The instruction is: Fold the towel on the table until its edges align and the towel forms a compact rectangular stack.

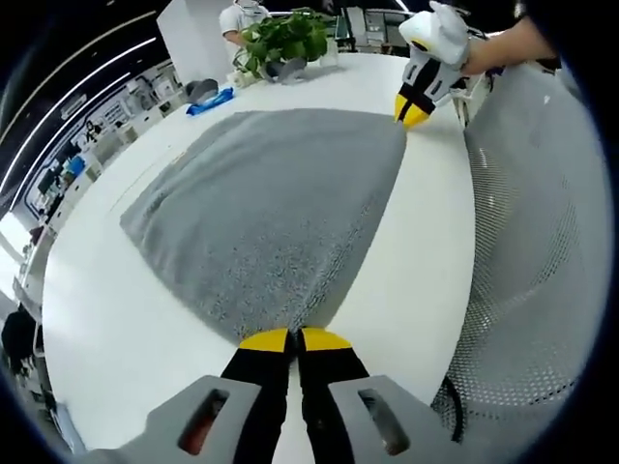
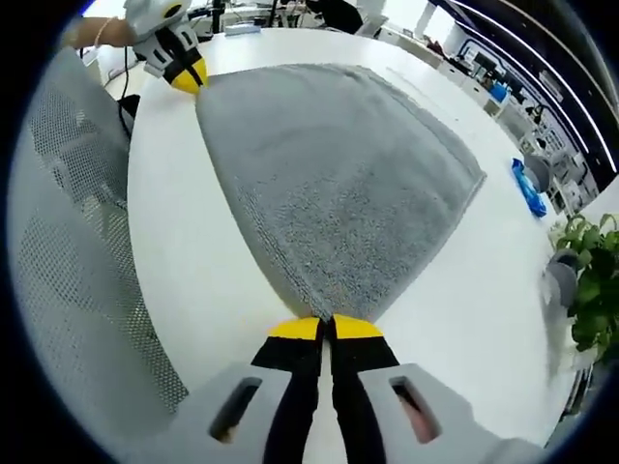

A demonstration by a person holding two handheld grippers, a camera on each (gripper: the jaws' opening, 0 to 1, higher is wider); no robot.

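- The grey terry towel (image 1: 261,208) lies spread flat on the white round-edged table (image 1: 116,329), its near edge running from one gripper to the other.
- The left gripper (image 1: 295,340) has its yellow-tipped jaws pressed together on one near corner of the towel; the cloth fans away forward from the tips.
- The right gripper (image 2: 325,329) is likewise clamped on the other near corner, and shows in the left gripper view at the far end of that edge (image 1: 412,111).
- Both pinched corners sit on the side next to the grey mesh chair back (image 1: 542,251); the free far edge lies toward the leafy green potted plant (image 1: 285,41), so the fold likely carries the corners that way.
- The plant's pot holds foliage; a small blue object (image 1: 211,100) rests beside it.
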